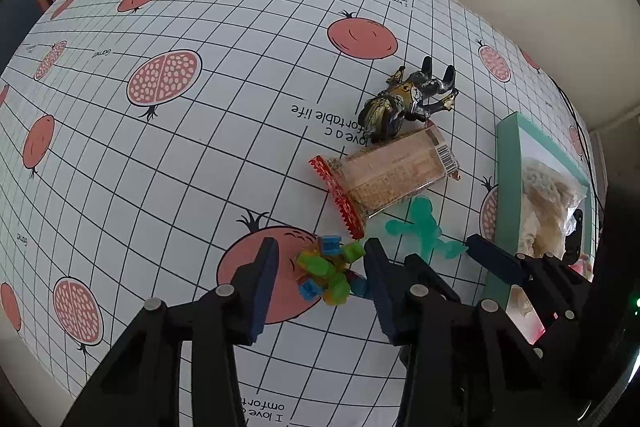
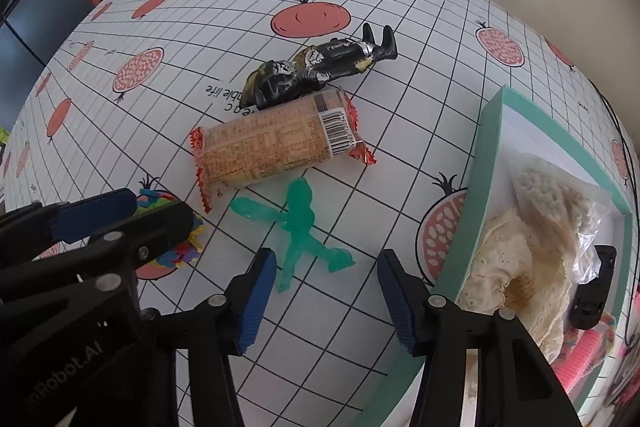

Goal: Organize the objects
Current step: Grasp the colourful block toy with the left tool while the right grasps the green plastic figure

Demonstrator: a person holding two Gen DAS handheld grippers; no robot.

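A cluster of green, blue and yellow toy blocks [image 1: 326, 273] lies on the pomegranate-print tablecloth [image 1: 200, 155]. My left gripper [image 1: 321, 246] stands open with one finger on each side of the cluster. A translucent green figure [image 2: 300, 223] lies flat just ahead of my right gripper [image 2: 326, 255], which is open with the figure's legs between its fingertips. Behind it lie a wrapped snack bar [image 2: 272, 143] and a dark toy figurine [image 2: 312, 71]. In the right wrist view, the left gripper's fingers [image 2: 96, 211] hide most of the block cluster [image 2: 180, 251].
A teal open box [image 2: 484, 155] stands at the right, close to my right gripper. It holds cream lace cloth [image 2: 508, 259], a clear bag, a black item [image 2: 592, 287] and something pink. The two grippers are side by side, nearly touching. A wall runs behind the table.
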